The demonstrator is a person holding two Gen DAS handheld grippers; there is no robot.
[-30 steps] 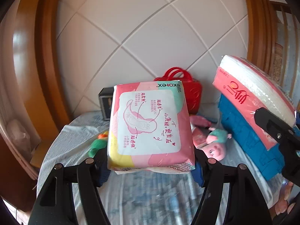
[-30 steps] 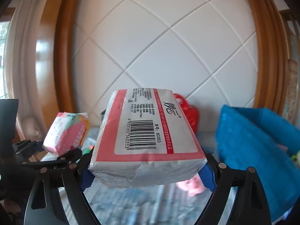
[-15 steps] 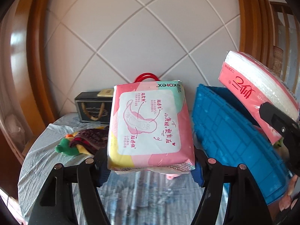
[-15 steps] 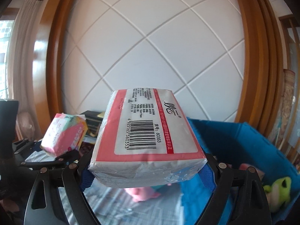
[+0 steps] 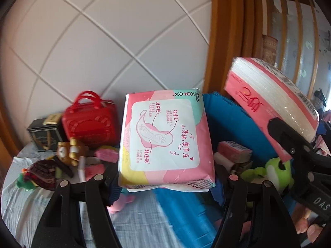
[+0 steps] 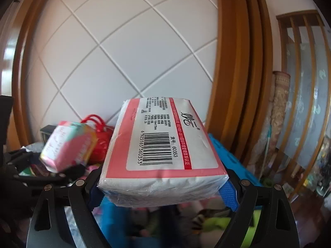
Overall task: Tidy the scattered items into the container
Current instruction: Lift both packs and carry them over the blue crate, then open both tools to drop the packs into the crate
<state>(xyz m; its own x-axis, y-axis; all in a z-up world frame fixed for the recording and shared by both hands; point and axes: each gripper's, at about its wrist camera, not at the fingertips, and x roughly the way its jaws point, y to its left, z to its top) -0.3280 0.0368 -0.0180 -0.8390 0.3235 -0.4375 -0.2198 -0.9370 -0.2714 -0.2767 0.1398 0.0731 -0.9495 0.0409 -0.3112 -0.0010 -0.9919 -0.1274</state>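
Behind everything you have a white wall [image 5: 99, 47] crossed by diagonal grooves and framed in brown wood, with a cloth-covered desk [image 5: 26, 202] below it. Your left gripper [image 5: 165, 183] has its fingers [image 5: 114, 190] clamped on a pink sanitary pad pack [image 5: 165, 138], held up above the desk with its label facing the camera. Your right gripper [image 6: 163, 190] has its fingers [image 6: 228, 194] spread wide and pressed against both ends of a red-and-white tissue pack [image 6: 163, 153], barcode side up. Seen from the left wrist, that tissue pack sits to the right and above the blue container [image 5: 231, 122]. Inside the container lie a small pink box [image 5: 233, 152] and a green plush toy [image 5: 271, 173]. Left on the desk are a red handbag [image 5: 90, 122], a dark box [image 5: 44, 137] beside it, a small bear figure [image 5: 69, 150] in front of the handbag, and a dark knitted item [image 5: 41, 172] near the desk's left edge. A pink toy [image 5: 122, 201] lies on the cloth just below the pad pack.
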